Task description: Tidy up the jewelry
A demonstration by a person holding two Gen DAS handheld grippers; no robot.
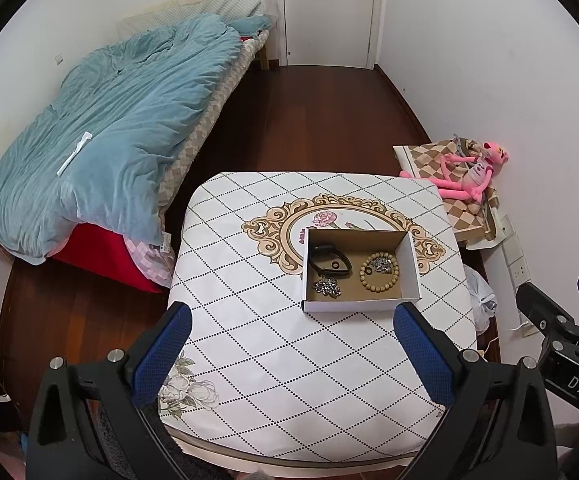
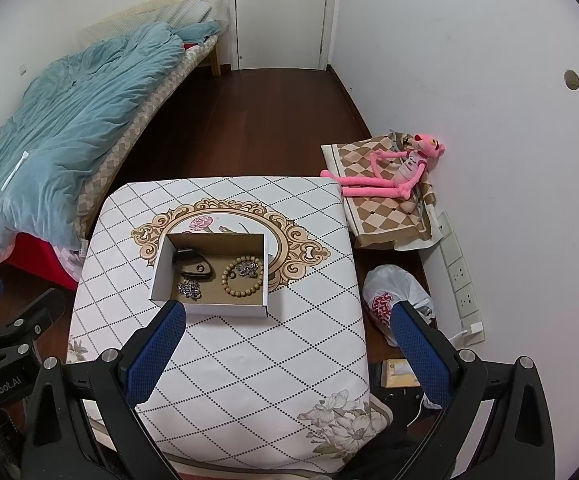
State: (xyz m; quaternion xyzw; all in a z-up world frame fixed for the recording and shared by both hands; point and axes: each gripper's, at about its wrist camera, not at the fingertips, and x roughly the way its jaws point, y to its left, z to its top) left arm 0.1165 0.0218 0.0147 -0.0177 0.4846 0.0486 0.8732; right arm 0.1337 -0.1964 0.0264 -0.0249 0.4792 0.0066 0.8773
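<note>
A white cardboard box with a brown inside stands on the patterned table. Inside lie a wooden bead bracelet ringed around a small silver piece, a black strap-like item, and a silver chain piece. My left gripper hovers open above the table's near half, short of the box. My right gripper hangs open over the table's right edge, with nothing between its fingers.
A bed with a blue duvet fills the left side. A pink plush toy lies on a checkered cushion at the right wall. A plastic bag sits on the floor right of the table. A white door stands at the back.
</note>
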